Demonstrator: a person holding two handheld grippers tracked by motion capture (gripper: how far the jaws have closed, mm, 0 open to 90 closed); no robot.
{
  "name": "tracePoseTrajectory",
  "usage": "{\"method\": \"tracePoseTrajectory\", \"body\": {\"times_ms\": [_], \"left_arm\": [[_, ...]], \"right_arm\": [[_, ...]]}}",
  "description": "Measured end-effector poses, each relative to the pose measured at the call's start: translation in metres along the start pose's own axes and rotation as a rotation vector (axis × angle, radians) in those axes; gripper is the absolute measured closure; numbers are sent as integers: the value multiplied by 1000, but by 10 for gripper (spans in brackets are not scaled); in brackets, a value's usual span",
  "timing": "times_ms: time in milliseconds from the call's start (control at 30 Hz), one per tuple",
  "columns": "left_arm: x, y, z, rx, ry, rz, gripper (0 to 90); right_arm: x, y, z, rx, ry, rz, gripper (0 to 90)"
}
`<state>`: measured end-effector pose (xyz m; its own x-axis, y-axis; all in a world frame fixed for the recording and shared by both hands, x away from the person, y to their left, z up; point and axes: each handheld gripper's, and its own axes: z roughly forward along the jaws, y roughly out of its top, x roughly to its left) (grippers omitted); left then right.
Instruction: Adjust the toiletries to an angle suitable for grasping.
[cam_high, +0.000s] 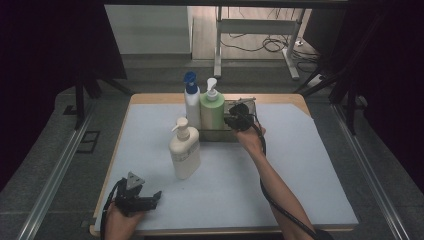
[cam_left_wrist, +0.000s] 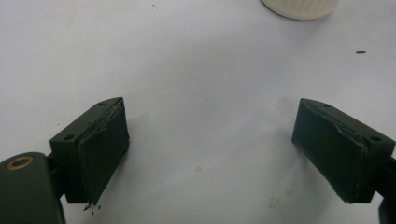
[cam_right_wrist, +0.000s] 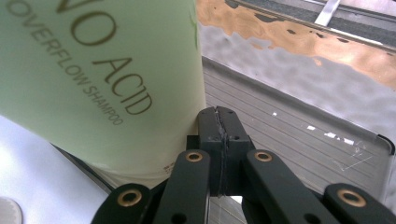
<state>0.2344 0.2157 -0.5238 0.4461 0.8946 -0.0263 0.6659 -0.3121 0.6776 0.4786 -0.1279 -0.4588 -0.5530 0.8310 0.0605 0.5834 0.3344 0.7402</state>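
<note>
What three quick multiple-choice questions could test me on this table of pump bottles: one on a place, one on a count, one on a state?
1. Where does the green shampoo bottle stand?
A. in the metal tray
B. on the floor
C. at the table's near edge

2. How many pump bottles are on the table?
A. two
B. three
C. five

3. How do the right gripper's jaws stand?
A. wide apart
B. clamped on a bottle
C. shut on nothing

Answers:
1 A, its base sits inside the tray's rim.
2 B, the blue-capped bottle, the green one and the cream bottle.
3 C, the jaws meet beside the green bottle.
</note>
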Motion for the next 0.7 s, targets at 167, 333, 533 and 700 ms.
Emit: {"method": "tracePoseTrajectory", "body": {"times_ms": [167,333,533,700], "left_arm": [[0,0,0,0,0,0,106],[0,0,0,0,-1,-2,106],[0,0,0,0,0,0,106],[0,0,0,0,0,0,106]], "right_arm": [[1,-1,0,-1,-2,6,890],[-1,-2,-2,2,-25,-20,825],[-5,0,-10,-17,-8,-19,738],[-7,-1,-16,-26,-8,-28,634]]}}
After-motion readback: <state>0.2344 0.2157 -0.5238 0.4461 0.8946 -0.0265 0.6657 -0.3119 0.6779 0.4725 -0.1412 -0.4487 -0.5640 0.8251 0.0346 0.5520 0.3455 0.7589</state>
